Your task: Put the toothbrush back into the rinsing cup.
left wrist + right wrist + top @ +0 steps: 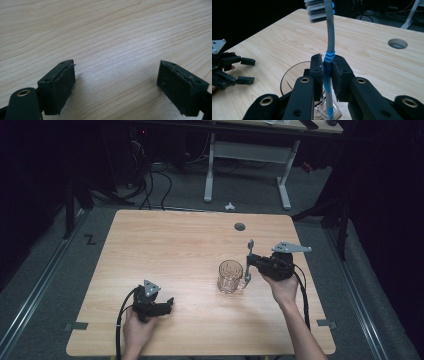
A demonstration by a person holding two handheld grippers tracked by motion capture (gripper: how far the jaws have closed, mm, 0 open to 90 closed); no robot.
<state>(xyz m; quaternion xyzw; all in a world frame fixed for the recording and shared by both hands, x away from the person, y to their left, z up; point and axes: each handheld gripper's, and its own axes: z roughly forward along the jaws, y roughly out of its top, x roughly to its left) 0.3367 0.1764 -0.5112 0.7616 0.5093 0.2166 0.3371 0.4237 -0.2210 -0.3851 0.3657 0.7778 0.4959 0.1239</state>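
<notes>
A grey and blue toothbrush [249, 254] [329, 37] stands upright with its bristle head on top, and my right gripper [251, 263] [327, 72] is shut on its blue lower handle. A clear glass mug [230, 276] [287, 77] stands on the wooden table [175, 245] just left of that gripper; the brush's lower end hangs by the mug's handle. My left gripper [169, 304] [116, 85] [247, 70] rests low near the table's front left, open, with bare wood between its pads.
A round cable hole [240, 226] [397, 43] sits near the table's far edge. Behind the table stand a white-legged desk [245, 150] and floor cables; a small white object [229, 206] lies on the floor.
</notes>
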